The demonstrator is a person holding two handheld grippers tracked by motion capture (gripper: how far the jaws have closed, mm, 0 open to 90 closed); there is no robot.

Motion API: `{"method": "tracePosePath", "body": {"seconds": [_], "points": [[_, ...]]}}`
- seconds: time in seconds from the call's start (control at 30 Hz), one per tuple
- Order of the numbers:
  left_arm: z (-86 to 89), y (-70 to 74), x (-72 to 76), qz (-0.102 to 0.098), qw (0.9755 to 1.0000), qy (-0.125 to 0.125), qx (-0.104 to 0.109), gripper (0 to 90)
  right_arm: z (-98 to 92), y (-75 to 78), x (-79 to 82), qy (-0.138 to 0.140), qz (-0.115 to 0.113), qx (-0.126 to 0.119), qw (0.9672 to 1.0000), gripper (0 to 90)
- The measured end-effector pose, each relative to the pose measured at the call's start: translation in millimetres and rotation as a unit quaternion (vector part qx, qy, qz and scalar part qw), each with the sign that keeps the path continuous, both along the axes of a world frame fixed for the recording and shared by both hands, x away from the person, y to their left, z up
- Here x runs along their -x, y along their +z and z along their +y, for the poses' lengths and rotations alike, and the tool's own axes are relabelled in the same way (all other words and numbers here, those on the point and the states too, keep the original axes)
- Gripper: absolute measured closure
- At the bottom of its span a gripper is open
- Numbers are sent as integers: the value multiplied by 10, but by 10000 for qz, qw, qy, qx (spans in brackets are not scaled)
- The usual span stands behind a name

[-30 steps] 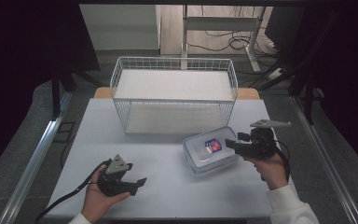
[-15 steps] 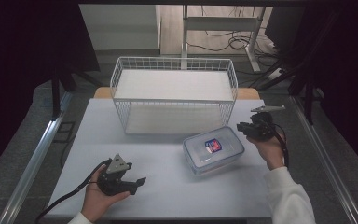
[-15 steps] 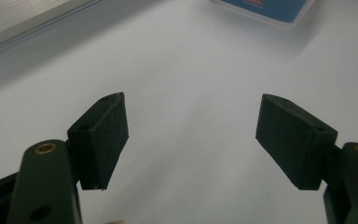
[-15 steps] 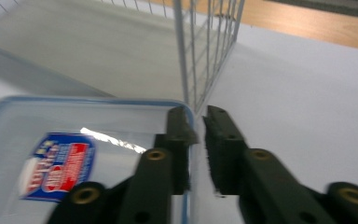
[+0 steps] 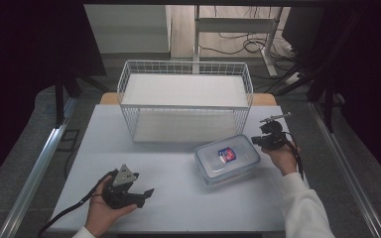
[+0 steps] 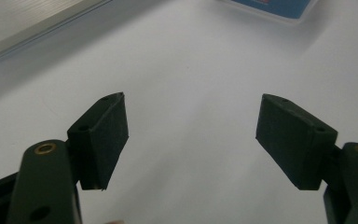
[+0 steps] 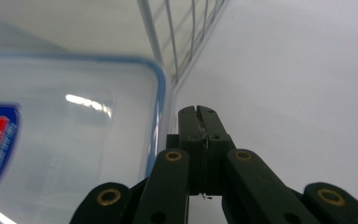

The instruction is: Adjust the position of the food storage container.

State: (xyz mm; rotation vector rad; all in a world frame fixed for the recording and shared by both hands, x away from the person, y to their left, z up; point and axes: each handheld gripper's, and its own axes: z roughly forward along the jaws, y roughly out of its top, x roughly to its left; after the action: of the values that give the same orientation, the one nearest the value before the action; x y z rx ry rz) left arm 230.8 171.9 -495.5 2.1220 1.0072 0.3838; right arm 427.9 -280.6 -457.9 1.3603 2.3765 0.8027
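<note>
The wire basket point(image 5: 186, 106) blocked the far middle of the table point(image 5: 178, 208). The lidded container point(image 5: 227, 158) stood just near of its right end, leaving a narrow gap. The right gripper point(image 5: 256, 141) sat beside the container's right edge. Near and left table lay open around the left gripper point(image 5: 146, 193).

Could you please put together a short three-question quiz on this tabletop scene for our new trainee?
1. True or false: the wire basket holds the plastic container.
2. Which gripper has its jaws pressed together: A left gripper, B right gripper?
3. What colour is the rim on the container's lid?

Key
1. False; the container lies on the table in front of the basket.
2. B; its jaws meet with nothing between them, beside the container's edge.
3. Blue.
</note>
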Motion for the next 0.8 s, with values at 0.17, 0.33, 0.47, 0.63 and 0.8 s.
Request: {"method": "tracePosePath", "body": {"seconds": [0.17,0.33,0.47,0.63,0.8], "points": [[-7,-10,1,32,10000,-37,-28,247,13,-78,20,8,140,228,9996,890],[1,-10,-8,17,10000,-25,-43,247,38,-83,57,140,155,291,9994,890],[12,-6,-12,12,10000,3,-30,247,106,-88,108,319,205,251,9990,890],[29,6,-13,-10,10000,9,-36,246,214,-97,241,533,178,272,9981,890],[79,26,-21,-66,9999,93,47,246,287,-96,336,640,155,275,9974,890]]}}
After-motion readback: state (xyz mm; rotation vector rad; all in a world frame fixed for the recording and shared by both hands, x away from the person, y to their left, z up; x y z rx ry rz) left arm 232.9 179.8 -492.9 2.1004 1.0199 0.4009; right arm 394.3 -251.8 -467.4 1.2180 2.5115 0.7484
